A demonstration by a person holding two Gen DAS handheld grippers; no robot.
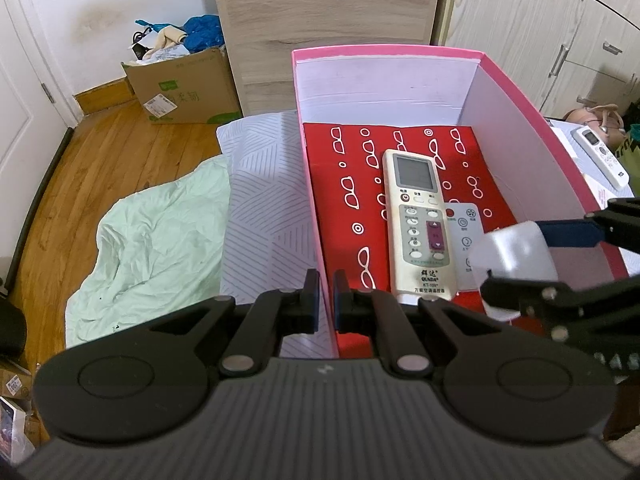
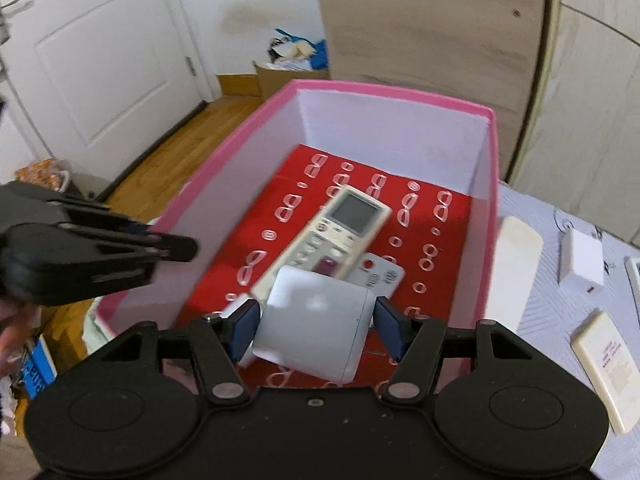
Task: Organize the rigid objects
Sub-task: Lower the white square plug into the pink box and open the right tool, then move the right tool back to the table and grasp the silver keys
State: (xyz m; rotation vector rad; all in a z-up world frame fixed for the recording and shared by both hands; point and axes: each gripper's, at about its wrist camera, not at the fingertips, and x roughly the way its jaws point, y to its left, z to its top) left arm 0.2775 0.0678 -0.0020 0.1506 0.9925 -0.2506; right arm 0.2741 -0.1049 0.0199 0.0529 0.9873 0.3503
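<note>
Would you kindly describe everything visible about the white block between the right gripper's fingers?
The white charger block is a smooth, glossy plastic box with rounded corners and a faint pale logo on its broad face. It sits tilted between the right gripper's blue pads, above the near end of the pink box, over the remote control. Whether the pads grip it is unclear.
</note>
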